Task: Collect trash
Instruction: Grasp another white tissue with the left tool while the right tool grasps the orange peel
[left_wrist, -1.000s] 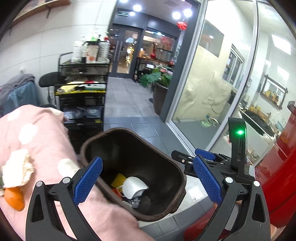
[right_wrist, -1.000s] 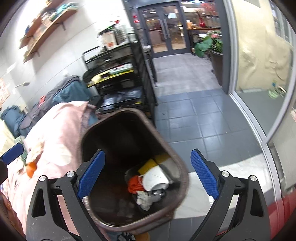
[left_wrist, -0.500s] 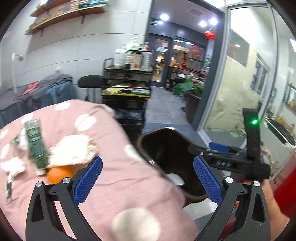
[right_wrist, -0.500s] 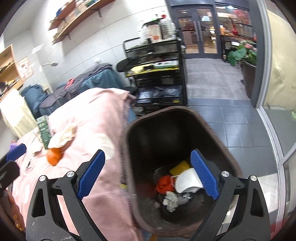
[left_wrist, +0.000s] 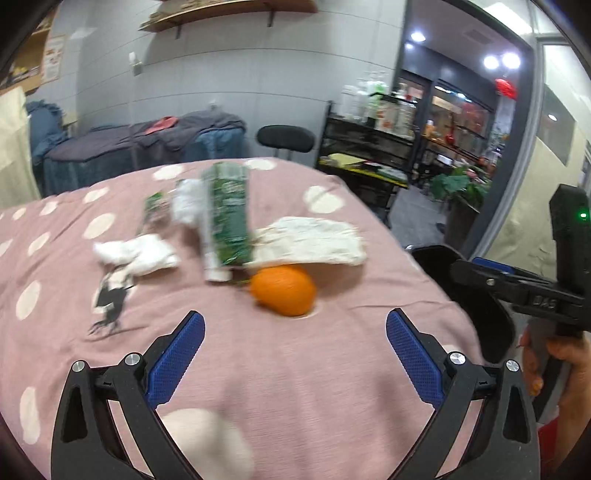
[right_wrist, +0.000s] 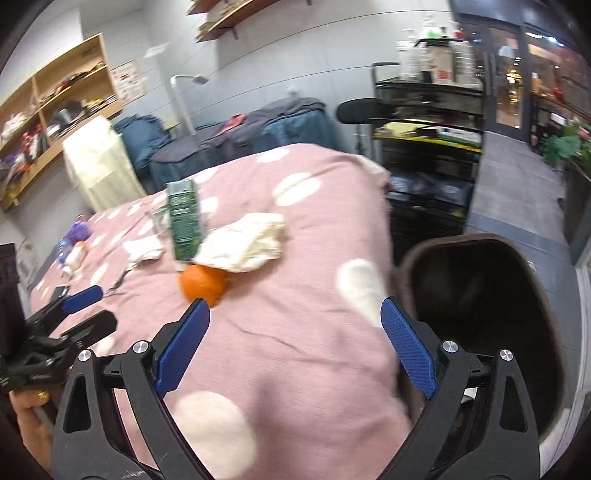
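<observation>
Over the pink spotted cloth (left_wrist: 295, 387), both views are now facing the litter where a second ago they were looking down into the brown bin (right_wrist: 480, 314) (now at 3 o'clock of the right view). Left gripper (left_wrist: 295, 354) and right gripper (right_wrist: 295, 343) are both hanging spread and empty. Orange (left_wrist: 283, 290), at 12 o'clock of the left jaws, is lying half under a crumpled tissue (left_wrist: 310, 240), with the green tube (left_wrist: 225, 221) at 11; next pickup is probably starting.

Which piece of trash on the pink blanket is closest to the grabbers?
The orange, round and bright. It lies nearest the open left gripper and right gripper. The green box and white tissues lie farther back.
</observation>
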